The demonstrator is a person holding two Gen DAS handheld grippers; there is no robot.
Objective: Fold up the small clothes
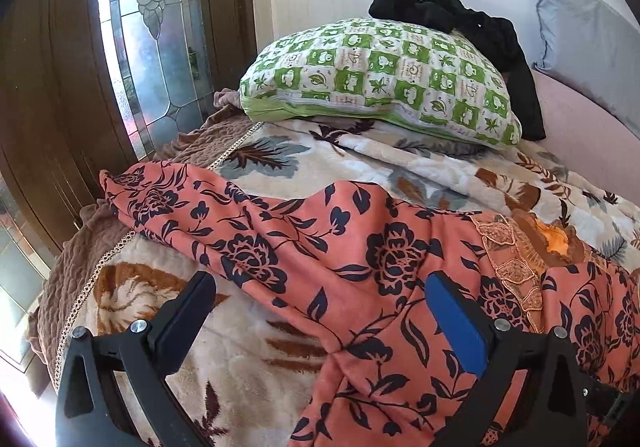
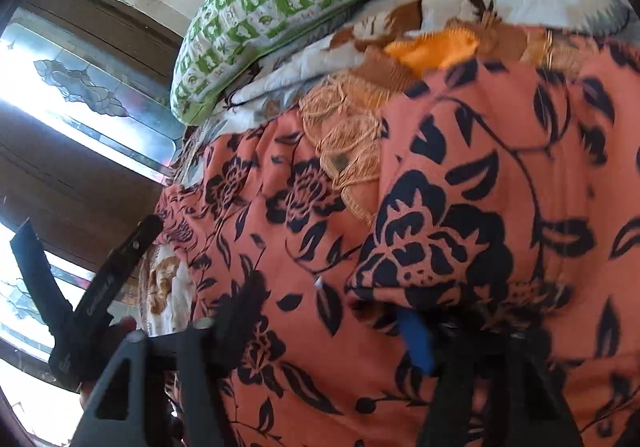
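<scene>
Salmon-orange cloth printed with dark navy flowers and leaves, the garment (image 1: 360,267) lies spread over the leaf-patterned blanket (image 1: 360,163) on the bed, on the near side of the green-and-white checked pillow (image 1: 380,75). It is thin and limp, rumpled into soft ridges. A long sleeve-like part runs away from the pillow's near-left corner toward the wooden door (image 1: 52,107). A band of tan lace or embroidery (image 1: 512,255) sits on the part nearest the pillow's right end, probably the neckline. On the far side of the pillow lies a black garment (image 1: 460,27).

Left claw (image 1: 320,315) hangs just over the garment with its jaws wide apart and nothing pinched; the blue-padded finger (image 1: 456,323) is above the cloth and the other above bare blanket. Judging by that straddle, it looks ready to take the garment's edge.

Right claw (image 2: 328,323) is blurred in its own view. Its jaws stand apart, with the cloth bunched up around the blue pad (image 2: 416,339), but I cannot see the pads pressing on it, so I read it as gripping nothing.

With both claws free and the cloth uneven, the fold looks unfinished; smoothing would seem to come before a tidy crease.
</scene>
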